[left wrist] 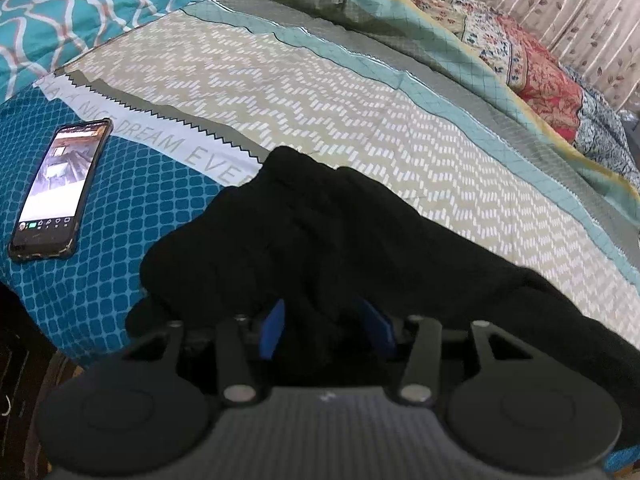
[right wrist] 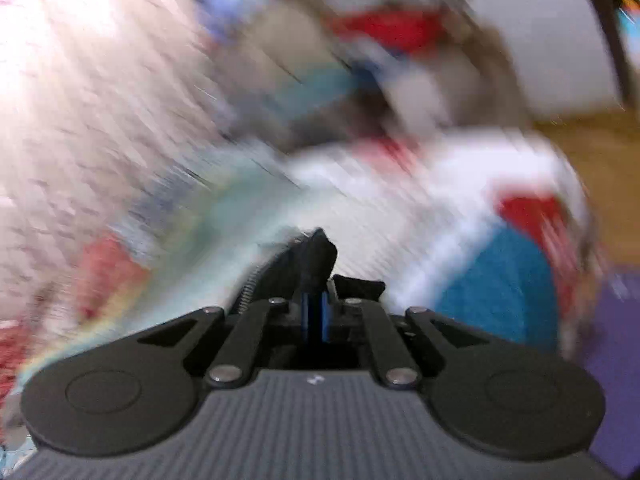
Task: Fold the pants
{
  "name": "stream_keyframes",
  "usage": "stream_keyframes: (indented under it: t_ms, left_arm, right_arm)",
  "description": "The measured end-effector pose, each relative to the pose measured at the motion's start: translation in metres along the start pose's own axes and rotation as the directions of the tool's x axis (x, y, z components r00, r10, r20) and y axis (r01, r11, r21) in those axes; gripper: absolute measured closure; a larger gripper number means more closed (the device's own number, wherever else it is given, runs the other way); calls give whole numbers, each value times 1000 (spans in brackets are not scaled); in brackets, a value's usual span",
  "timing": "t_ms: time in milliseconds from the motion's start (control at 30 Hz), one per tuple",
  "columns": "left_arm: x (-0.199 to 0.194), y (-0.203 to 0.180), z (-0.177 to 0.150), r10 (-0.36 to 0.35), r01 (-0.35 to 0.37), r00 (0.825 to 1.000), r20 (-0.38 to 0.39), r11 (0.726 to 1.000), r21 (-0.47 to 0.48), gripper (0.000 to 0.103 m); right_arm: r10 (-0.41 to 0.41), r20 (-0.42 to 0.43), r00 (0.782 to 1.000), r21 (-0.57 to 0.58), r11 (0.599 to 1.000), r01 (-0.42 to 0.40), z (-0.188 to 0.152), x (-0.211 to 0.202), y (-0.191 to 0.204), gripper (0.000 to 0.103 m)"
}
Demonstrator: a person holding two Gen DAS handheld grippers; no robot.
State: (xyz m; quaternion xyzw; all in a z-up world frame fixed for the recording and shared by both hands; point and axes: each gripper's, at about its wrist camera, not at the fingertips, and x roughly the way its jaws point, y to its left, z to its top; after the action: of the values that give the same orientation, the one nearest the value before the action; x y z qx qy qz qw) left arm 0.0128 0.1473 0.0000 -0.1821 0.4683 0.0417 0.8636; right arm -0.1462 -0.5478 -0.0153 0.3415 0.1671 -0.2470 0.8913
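Pants (left wrist: 320, 240), black and bunched, lie heaped on the bed across the patterned sheet (left wrist: 320, 100), trailing off toward the lower right of the left wrist view. The left gripper (left wrist: 326, 328) sits low over this heap with its blue pads (left wrist: 272, 330) standing apart; dark cloth fills the gap between them, though whether the pads press on it cannot be told. In the right wrist view, the right gripper (right wrist: 314, 316) has its blue pads drawn nearly together, pinching a fold of black fabric (right wrist: 308, 264) that sticks up above them. Everything behind it is smeared by blur. On the blue part of the bedding, a phone (left wrist: 60, 188) lies face up, apart from the heap. A teal quilt (left wrist: 80, 8) lies behind.
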Motion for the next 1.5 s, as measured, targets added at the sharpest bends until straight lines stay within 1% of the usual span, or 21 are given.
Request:
stream_keyframes:
  t_ms: [33, 67, 133, 167, 200, 233, 300, 433, 600, 700, 767, 867, 933, 1033, 1067, 1100, 1200, 1267, 1367, 1433, 1500]
  left_arm:
    - [0, -1, 0, 3, -3, 1000, -1, 1000, 6, 57]
    - [0, -1, 0, 4, -4, 1000, -2, 1000, 12, 57]
    - [0, 0, 0, 1, -1, 1000, -3, 1000, 14, 57]
    - [0, 1, 0, 0, 0, 1000, -5, 1000, 13, 57]
    - [0, 0, 1, -1, 1, 1000, -6, 1000, 14, 56]
    - [-1, 0, 1, -2, 2, 1000, -6, 1000, 15, 56]
    - [-3, -2, 1, -12, 12, 1000, -3, 1000, 10, 55]
    - [-15, -4, 1, -45, 45, 999, 23, 999, 0, 55]
    - [-37, -14, 2, -125, 123, 990, 66, 992, 36, 55]
    - [-40, -26, 0, -186, 182, 981, 52, 981, 73, 55]
    - [-33, -36, -6, -212, 210, 977, 14, 973, 101, 55]
    - [-14, -50, -19, -204, 211, 977, -67, 968, 134, 55]
    - [-1, -56, -29, -180, 198, 976, -122, 968, 156, 56]
    - [19, -63, -41, -102, 140, 977, -187, 970, 200, 57]
    - [19, -62, -45, -96, 135, 978, -187, 969, 207, 57]
    - [18, -63, -45, -96, 134, 979, -182, 968, 213, 56]
    - [11, -62, -41, -124, 158, 977, -174, 967, 200, 56]
    - [5, -56, -37, -159, 186, 974, -162, 968, 169, 56]
    - [-6, -48, -33, -198, 216, 971, -131, 967, 137, 56]
    - [-14, -45, -32, -221, 234, 969, -110, 964, 127, 56]
    - [-21, -39, -29, -255, 265, 963, -91, 957, 115, 56]
  right_arm:
    - [-39, -81, 996, 56, 997, 44, -7, 13, -16, 94]
    - [-1, -75, 997, 129, 992, 10, -12, 12, -29, 94]
    - [65, -17, 998, 238, 969, -59, -14, -4, -41, 78]
    - [72, 8, 997, 255, 964, -72, -14, -13, -42, 62]
    - [80, 37, 996, 256, 963, -87, -15, -21, -42, 52]
    - [90, 56, 994, 255, 962, -101, -16, -27, -42, 51]
    - [104, 47, 993, 256, 960, -113, -16, -30, -42, 52]
    - [14, 43, 999, 257, 966, -24, -25, -34, -45, 52]
    - [-19, 65, 998, 332, 943, -3, -31, -31, -48, 49]
    - [-29, 60, 998, 392, 920, 3, -37, -30, -53, 46]
    - [-2, 53, 999, 421, 907, -21, -40, -27, -54, 45]
    - [35, 29, 999, 409, 912, -44, -37, -22, -48, 46]
    - [16, 20, 1000, 380, 925, -22, -33, -18, -42, 46]
    - [-26, -24, 999, 358, 933, 33, -25, -3, -40, 49]
    - [-40, -24, 999, 345, 937, 46, -23, -2, -37, 61]
    - [-43, -25, 999, 312, 949, 48, -21, -1, -33, 79]
    - [-28, -28, 999, 222, 975, 34, -15, -4, -15, 84]
    - [46, -2, 999, 194, 980, -44, -9, -14, 0, 85]
    - [181, -3, 984, 106, 978, -179, -4, -28, 38, 86]
    - [289, -47, 956, 13, 957, -289, -7, -35, 74, 88]
    - [361, -119, 925, -107, 921, -373, -18, -41, 115, 88]
